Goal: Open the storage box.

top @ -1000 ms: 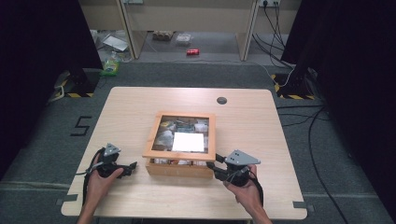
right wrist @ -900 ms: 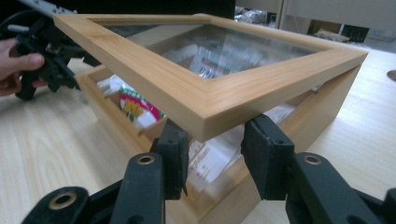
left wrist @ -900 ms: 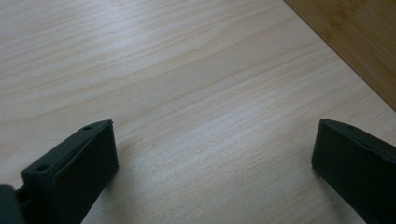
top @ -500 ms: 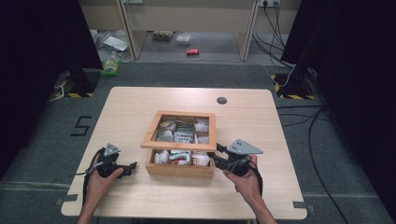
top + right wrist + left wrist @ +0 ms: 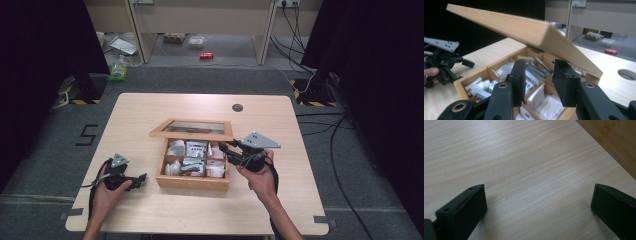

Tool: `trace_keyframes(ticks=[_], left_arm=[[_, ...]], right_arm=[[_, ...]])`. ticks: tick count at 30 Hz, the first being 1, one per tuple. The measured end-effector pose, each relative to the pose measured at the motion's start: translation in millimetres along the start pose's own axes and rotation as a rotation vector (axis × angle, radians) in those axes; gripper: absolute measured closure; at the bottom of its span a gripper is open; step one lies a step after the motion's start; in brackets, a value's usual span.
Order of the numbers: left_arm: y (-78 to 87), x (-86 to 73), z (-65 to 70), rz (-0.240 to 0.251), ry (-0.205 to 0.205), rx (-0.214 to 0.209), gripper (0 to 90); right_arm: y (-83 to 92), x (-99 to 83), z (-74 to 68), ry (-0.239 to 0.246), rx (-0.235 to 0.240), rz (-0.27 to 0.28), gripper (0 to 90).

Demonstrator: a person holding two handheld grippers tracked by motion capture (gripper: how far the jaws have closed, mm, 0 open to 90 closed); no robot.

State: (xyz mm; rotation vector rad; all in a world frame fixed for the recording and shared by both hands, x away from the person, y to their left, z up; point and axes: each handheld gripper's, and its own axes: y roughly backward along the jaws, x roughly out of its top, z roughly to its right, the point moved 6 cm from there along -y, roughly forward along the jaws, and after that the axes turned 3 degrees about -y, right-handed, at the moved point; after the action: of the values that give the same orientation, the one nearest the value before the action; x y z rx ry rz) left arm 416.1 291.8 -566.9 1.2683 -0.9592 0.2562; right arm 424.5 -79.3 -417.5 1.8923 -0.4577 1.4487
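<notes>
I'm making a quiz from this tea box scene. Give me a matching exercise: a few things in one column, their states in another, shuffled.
Things:
1. box lid
2. left gripper
3. right gripper
4. round hole in table

States:
A. resting on the table, jaws wide apart, nothing between them
B. propped up at a slant
C. beyond the box, uncovered
D. under the lid's edge, jaws part open

Pairs: 1-B, 2-A, 3-D, 4-C

Pale wooden tabletop with a round hole near its far edge; a compartmented wooden box stands at centre, the left hand-held gripper just beside it.
</notes>
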Motion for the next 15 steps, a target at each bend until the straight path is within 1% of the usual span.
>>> trace_keyframes(ticks=[3,5,7,15], left_arm=[[-0.1,0.1,0.1,0.001,0.002,0.000,0.0],[-0.1,0.1,0.1,0.001,0.002,0.000,0.0],[-0.1,0.1,0.1,0.002,0.002,0.000,0.0],[-0.1,0.1,0.0,0.002,0.001,0.001,0.0]], right_arm=[[-3.8,7.7,0.3,0.005,0.002,0.001,62.7],[-5.3,11.6,1.5,-0.004,0.001,0.004,63.0],[-6.2,14.8,3.7,-0.012,0.002,0.002,64.1],[-14.1,25.4,13.8,-0.008,-0.017,0.001,64.0]])
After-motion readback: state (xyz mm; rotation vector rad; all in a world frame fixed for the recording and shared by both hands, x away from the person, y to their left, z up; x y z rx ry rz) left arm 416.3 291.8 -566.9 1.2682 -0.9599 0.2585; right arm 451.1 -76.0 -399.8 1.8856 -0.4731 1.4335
